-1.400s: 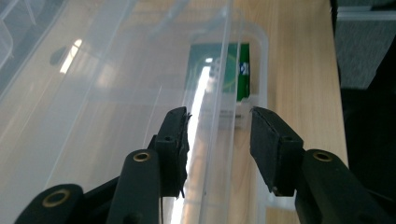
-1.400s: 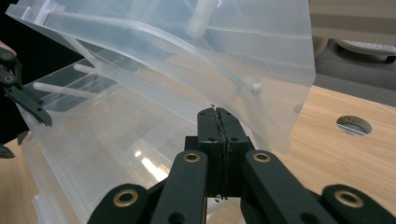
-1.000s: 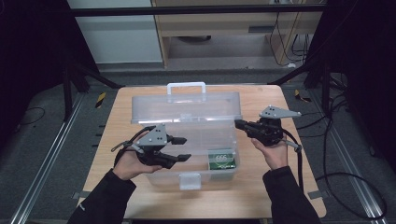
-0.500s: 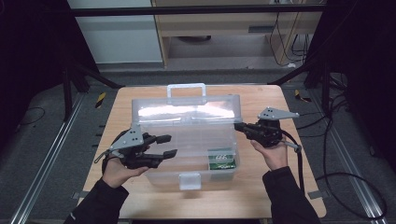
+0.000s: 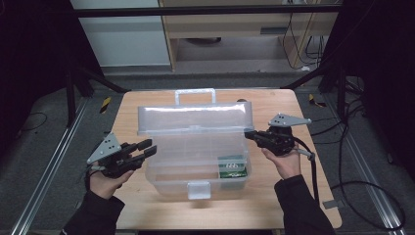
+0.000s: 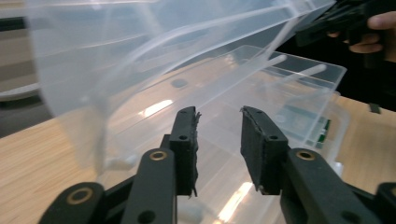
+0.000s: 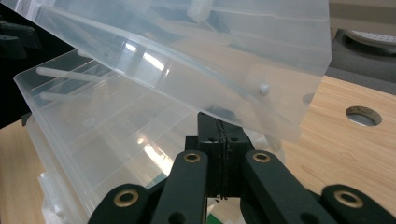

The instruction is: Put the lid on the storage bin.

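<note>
A clear plastic toolbox (image 5: 166, 177) stands mid-table with its lid (image 5: 195, 120) half raised. My right gripper (image 5: 247, 134) is shut, its tips against the lid's right end. In the right gripper view the closed jaws (image 7: 219, 122) sit just under the lid's edge (image 7: 210, 42), with nothing between the pads. My left gripper (image 5: 149, 147) hovers off the box's left side over the table edge. Its jaws (image 6: 217, 116) have just been closing, and a gap remains with nothing in it. A green item (image 5: 231, 165) lies in the box's front right compartment.
The box's white carry handle (image 5: 195, 92) points to the far side and its latch (image 5: 198, 189) faces me. A round hole (image 7: 363, 115) is cut in the wooden tabletop (image 5: 274, 205) beyond the lid. Dark floor and metal rails surround the table.
My left gripper has drawn back leftwards from over the box's front left to outside it, and its jaws have narrowed. The right gripper and the lid have kept still.
</note>
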`<state>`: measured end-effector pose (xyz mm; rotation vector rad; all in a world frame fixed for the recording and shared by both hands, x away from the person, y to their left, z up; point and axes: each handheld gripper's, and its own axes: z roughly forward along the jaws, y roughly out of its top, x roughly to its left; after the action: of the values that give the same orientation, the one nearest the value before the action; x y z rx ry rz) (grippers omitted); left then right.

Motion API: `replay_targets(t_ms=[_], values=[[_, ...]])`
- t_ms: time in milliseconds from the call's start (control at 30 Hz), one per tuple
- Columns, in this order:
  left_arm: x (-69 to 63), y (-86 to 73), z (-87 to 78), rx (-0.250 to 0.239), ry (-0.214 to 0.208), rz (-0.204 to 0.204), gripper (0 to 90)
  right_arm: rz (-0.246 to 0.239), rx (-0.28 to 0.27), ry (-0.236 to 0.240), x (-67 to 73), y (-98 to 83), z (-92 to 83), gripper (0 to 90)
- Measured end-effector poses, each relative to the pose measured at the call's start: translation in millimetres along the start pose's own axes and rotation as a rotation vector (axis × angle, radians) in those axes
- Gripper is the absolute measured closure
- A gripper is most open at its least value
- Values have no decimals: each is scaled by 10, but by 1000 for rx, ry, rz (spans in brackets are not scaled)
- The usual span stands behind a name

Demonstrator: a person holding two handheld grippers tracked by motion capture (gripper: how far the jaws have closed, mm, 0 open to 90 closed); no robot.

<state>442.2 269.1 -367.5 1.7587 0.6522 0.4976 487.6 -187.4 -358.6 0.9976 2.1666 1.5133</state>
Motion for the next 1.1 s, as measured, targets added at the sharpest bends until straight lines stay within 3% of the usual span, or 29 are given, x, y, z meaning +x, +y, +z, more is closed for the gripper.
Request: replay_targets(t_ms=[200, 267, 533, 867, 1100], values=[[52, -46, -46, 8, 82, -32, 793, -8, 12, 0, 9, -12, 3, 900], [71, -53, -61, 8, 77, -58, 825, -9, 18, 0, 15, -17, 3, 900], [89, -91, -105, 19, 87, -63, 873, -7, 57, 12, 40, -83, -18, 900], [71, -185, -121, 72, 76, -26, 867, -52, 115, -8, 122, -151, -55, 894], [86, -316, -142, 127, 66, -7, 856, -46, 147, -19, 114, -297, -122, 889]])
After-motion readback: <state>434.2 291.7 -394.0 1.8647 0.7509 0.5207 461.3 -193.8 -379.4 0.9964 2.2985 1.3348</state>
